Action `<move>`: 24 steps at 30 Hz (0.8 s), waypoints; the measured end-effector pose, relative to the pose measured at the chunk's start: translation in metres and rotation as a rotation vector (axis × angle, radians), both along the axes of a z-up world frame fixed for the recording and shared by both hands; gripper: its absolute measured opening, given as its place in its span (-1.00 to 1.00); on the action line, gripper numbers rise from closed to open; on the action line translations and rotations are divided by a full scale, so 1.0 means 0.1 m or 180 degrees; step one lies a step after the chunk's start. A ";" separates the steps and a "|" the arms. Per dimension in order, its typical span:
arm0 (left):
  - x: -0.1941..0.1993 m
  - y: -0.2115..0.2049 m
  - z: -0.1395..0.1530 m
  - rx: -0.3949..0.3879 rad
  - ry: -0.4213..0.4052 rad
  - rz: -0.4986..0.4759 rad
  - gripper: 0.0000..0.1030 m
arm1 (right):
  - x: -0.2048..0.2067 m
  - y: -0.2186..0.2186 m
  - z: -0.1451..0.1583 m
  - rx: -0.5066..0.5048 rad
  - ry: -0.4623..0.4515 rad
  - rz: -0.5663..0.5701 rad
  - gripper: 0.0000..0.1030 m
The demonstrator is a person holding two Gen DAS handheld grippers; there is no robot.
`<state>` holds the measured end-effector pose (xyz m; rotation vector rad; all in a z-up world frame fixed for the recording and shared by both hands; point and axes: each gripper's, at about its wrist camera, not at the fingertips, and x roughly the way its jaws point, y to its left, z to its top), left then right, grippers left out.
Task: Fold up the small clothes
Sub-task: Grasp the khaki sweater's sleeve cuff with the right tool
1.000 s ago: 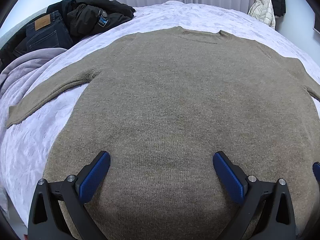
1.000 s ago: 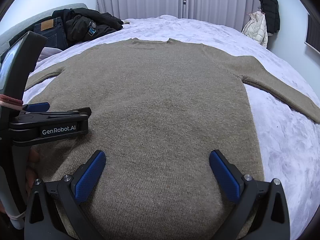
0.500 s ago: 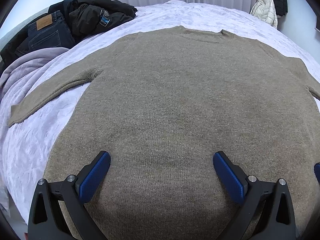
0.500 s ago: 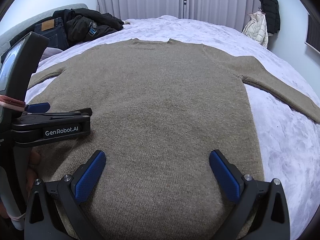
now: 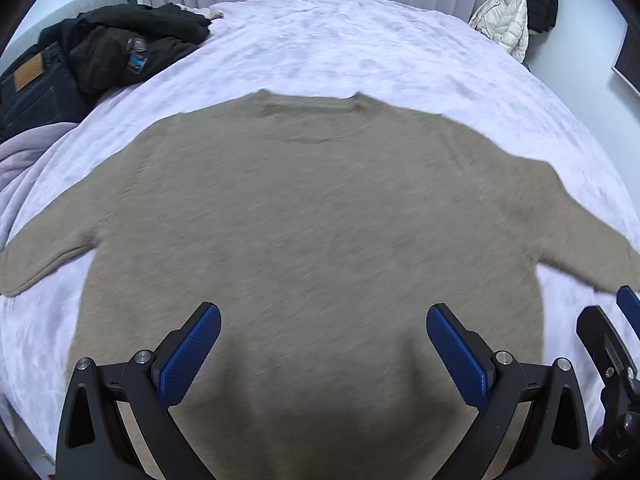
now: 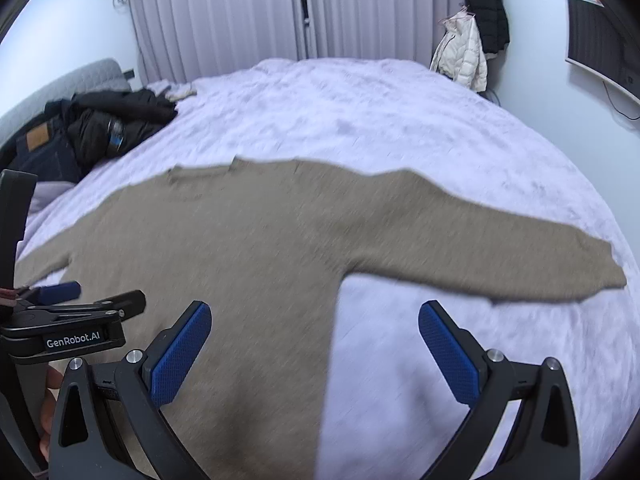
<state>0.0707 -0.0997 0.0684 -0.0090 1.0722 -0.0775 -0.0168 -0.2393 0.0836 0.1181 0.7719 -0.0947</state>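
Note:
A tan knit sweater (image 5: 312, 216) lies flat on the bed, neck away from me and both sleeves spread out. My left gripper (image 5: 322, 316) hovers open over the sweater's lower body, nothing between its blue pads. In the right wrist view the same sweater (image 6: 248, 240) shows with its right sleeve (image 6: 500, 256) stretched toward the bed's edge. My right gripper (image 6: 314, 314) is open above the sweater's right side seam, half over fabric and half over bedding. The left gripper's body (image 6: 76, 320) shows at that view's left edge.
The bed (image 5: 360, 48) has a pale lilac cover. A pile of dark jackets and jeans (image 5: 92, 56) sits at its far left corner. White and black coats (image 6: 472, 44) hang by the curtains. A wall screen (image 6: 604, 48) is on the right.
Both grippers have pulled back and risen, so the whole sweater and more of the room now show. The right gripper has also swung right toward the sleeve. Both stay open.

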 end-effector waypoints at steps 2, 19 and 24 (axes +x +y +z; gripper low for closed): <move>0.06 -0.13 -0.01 0.0114 -0.0030 0.0064 1.00 | 0.18 -0.15 0.07 0.0135 -0.0060 0.0023 1.00; 0.52 -0.89 -0.19 0.0233 0.0184 -0.0178 1.00 | 1.13 -2.00 -0.63 0.0360 0.0751 -0.0455 0.98; 0.64 -1.41 -0.21 0.0272 0.0126 -0.0453 1.00 | 0.41 -2.78 -0.48 -0.0340 0.0785 -0.1119 0.99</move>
